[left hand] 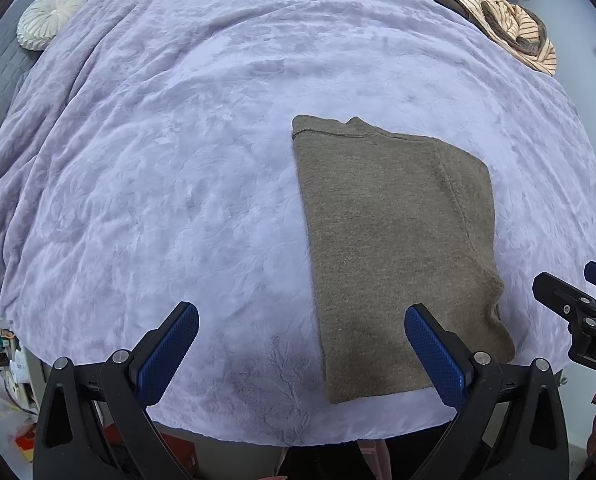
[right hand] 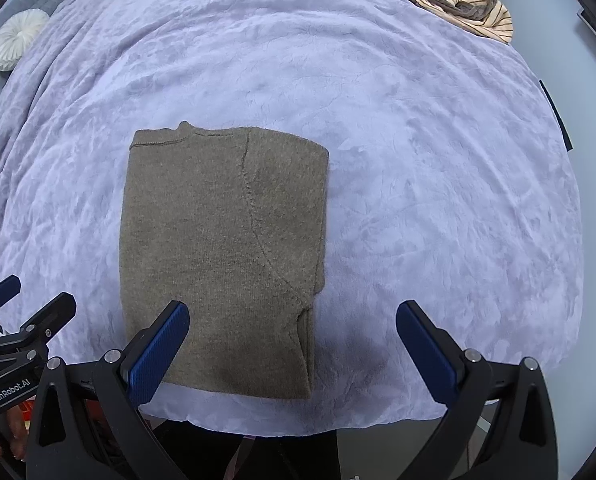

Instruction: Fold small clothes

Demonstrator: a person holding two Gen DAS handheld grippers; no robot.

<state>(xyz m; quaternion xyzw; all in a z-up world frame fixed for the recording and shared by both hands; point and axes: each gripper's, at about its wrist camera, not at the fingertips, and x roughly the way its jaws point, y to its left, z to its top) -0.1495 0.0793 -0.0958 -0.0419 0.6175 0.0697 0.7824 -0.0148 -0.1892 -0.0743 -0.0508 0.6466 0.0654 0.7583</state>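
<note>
Oddly, only "GenRobot.AI" (left claw (right hand: 1, 292)) seems legible; both claws, right claw (right hand: 291, 314) included, gape above folded sweater (right hand: 221, 240).

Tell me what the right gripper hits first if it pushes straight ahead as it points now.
Probably the olive sweater: the open right gripper points over its near right corner, left finger above the knit. Height above the blanket is unclear.

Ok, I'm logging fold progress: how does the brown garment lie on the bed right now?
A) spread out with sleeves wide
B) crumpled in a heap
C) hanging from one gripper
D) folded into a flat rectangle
D: the brown garment lies as a flat rectangle on the purple blanket, both grippers open and off it.
</note>
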